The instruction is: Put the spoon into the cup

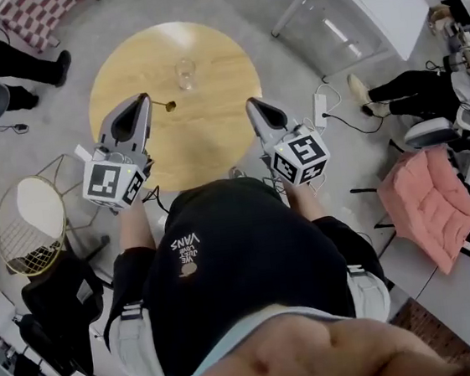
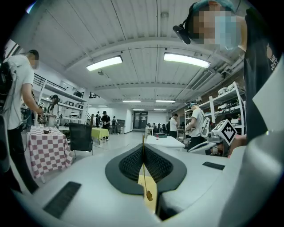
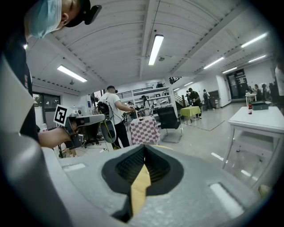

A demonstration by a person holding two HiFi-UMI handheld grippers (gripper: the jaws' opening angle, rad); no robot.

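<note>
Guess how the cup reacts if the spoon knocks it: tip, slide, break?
Clear glass, so the cup is probably rigid and fragile. It stands upright, alone on the smooth table; a knock likely slides it, maybe tips it. The spoon looks thin and small, so contact should be gentle.

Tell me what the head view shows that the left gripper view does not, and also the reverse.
Only the head view shows the cup, standing upright on the round wooden table, apart from the spoon. Only the left gripper view shows the jaws closed on the spoon's thin handle, and the room behind: ceiling lights and a checked tablecloth. Both show the left gripper holding the spoon, its bowl free of the jaws.
</note>
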